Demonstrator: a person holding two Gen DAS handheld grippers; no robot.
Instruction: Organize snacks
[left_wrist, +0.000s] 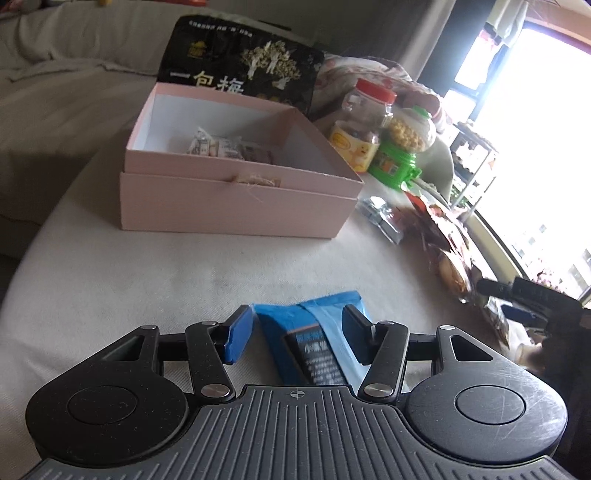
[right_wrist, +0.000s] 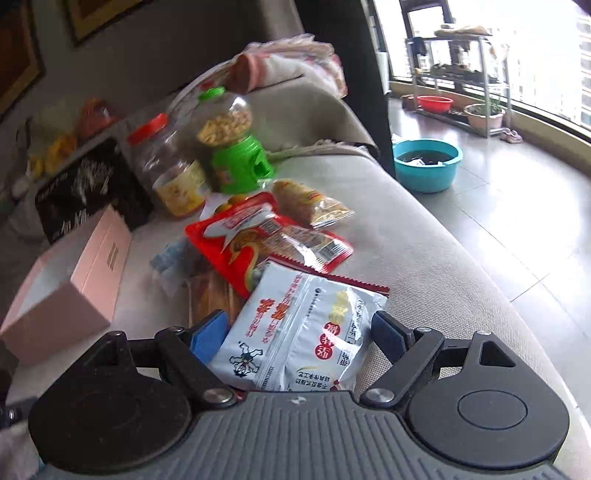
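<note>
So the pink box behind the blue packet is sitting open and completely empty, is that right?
Not quite. The pink box is open and does sit behind the blue packet, but it is not empty: the left wrist view shows a few small wrapped snacks lying on its floor.

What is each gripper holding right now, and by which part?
The left gripper has the blue packet between its pads by its near end; a firm clamp cannot be told. The right gripper straddles the white packet, pads apart, holding nothing.
</note>
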